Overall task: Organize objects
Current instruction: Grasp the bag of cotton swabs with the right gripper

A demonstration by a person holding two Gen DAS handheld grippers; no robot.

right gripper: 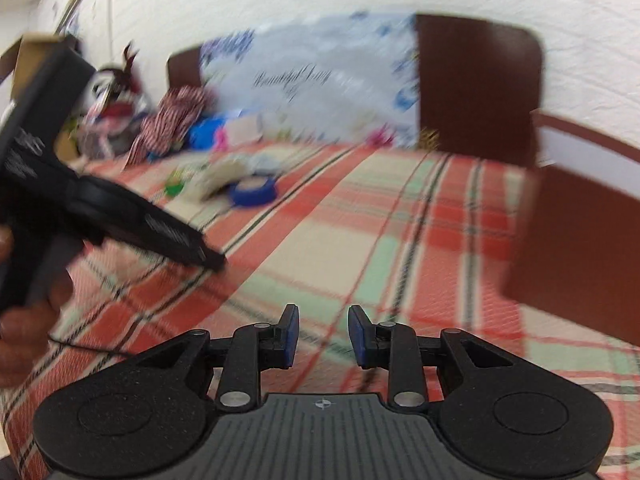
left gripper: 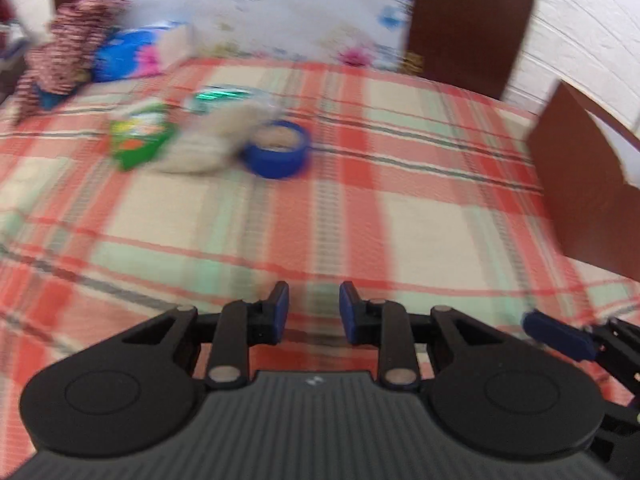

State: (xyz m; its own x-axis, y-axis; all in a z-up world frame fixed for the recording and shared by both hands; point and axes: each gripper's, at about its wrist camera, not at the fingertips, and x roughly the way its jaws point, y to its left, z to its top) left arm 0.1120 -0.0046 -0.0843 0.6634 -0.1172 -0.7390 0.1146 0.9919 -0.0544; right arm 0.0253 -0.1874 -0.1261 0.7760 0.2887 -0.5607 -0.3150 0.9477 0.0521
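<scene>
- Hovering over the plaid tablecloth (left gripper: 420, 216), the left gripper (left gripper: 314, 312) is being shown with its blue pads set narrowly apart and nothing between them.
- Only in the left wrist view is a blue pad of the right gripper (left gripper: 560, 334) being caught, low at the right edge.
- Only in the right wrist view is the left gripper's black body (right gripper: 120, 216) being seen from the side, with a hand (right gripper: 24, 320) wrapped round its handle at the left edge.
- Script writing is being picked up on the pale floral sheet (right gripper: 320, 84) at the far end, seemingly "Beautiful Day", though it is blurred.
- The right gripper (right gripper: 323, 334) is likewise being held narrowly parted, empty, above the cloth.
- The task's things are being left well ahead on the cloth: a blue tape roll (left gripper: 278, 150), touching a beige bag (left gripper: 216, 140), with a green packet (left gripper: 138, 136) just beside it; no label there is readable.
</scene>
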